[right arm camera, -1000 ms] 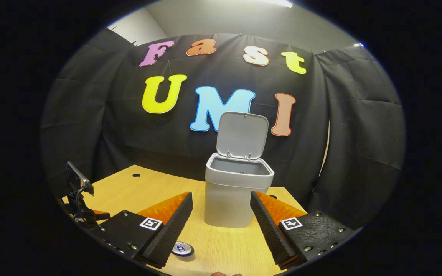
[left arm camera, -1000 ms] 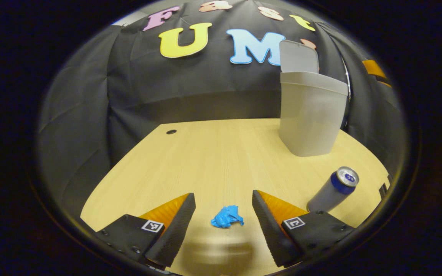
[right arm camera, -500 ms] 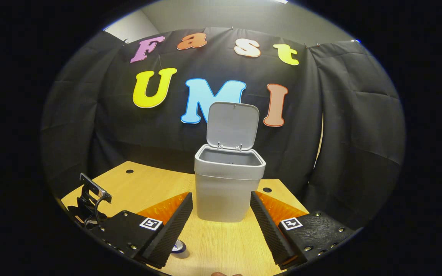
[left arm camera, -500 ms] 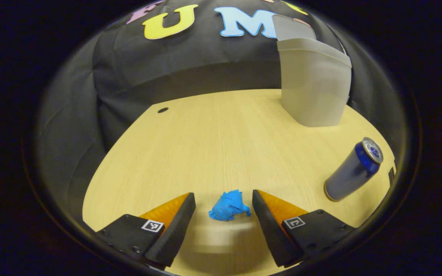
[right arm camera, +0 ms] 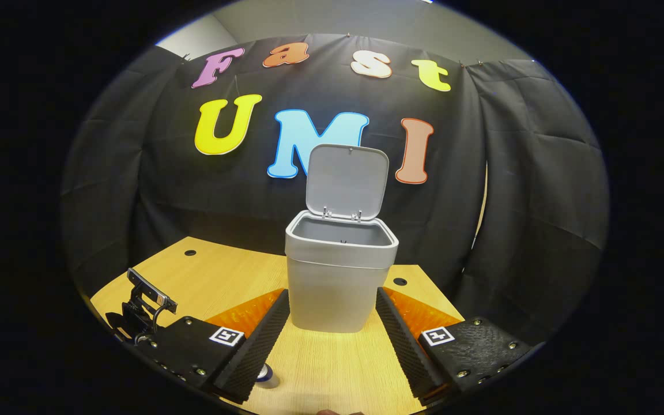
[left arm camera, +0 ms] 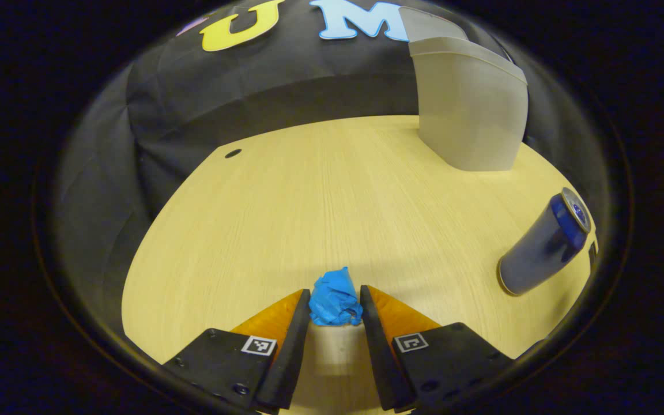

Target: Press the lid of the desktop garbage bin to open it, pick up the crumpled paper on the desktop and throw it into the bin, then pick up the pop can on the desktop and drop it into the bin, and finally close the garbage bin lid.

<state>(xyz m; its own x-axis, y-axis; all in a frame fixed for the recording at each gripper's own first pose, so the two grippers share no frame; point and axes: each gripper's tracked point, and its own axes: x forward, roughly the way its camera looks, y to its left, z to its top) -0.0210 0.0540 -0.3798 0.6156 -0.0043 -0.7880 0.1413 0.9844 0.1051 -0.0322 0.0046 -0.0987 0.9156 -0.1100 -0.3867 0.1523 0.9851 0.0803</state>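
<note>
We see the left gripper (left arm camera: pixel 335 305) pinching the blue crumpled paper (left arm camera: pixel 335 300) for lifting; right gripper (right arm camera: pixel 332 323) spread, facing the open-lidded bin (right arm camera: pixel 338 276).

I count 1 bin (right arm camera: pixel 339 276) w/ 1 lid (right arm camera: pixel 346 181), 1 blue paper wad (left arm camera: pixel 335 301), 1 can (left arm camera: pixel 542 245), 2 cable holes in desk (left arm camera: pixel 309 202), 2 grippers.

In the left gripper view the crumpled paper (left arm camera: pixel 335 301) lies on the desktop (left arm camera: pixel 309 196) between the left gripper (left arm camera: pixel 335 311) fingers; the pop can (left arm camera: pixel 542 245) stands to its right, the garbage bin (left arm camera: pixel 470 109) farther back, lid (right arm camera: pixel 346 181) upright behind its opening
</note>
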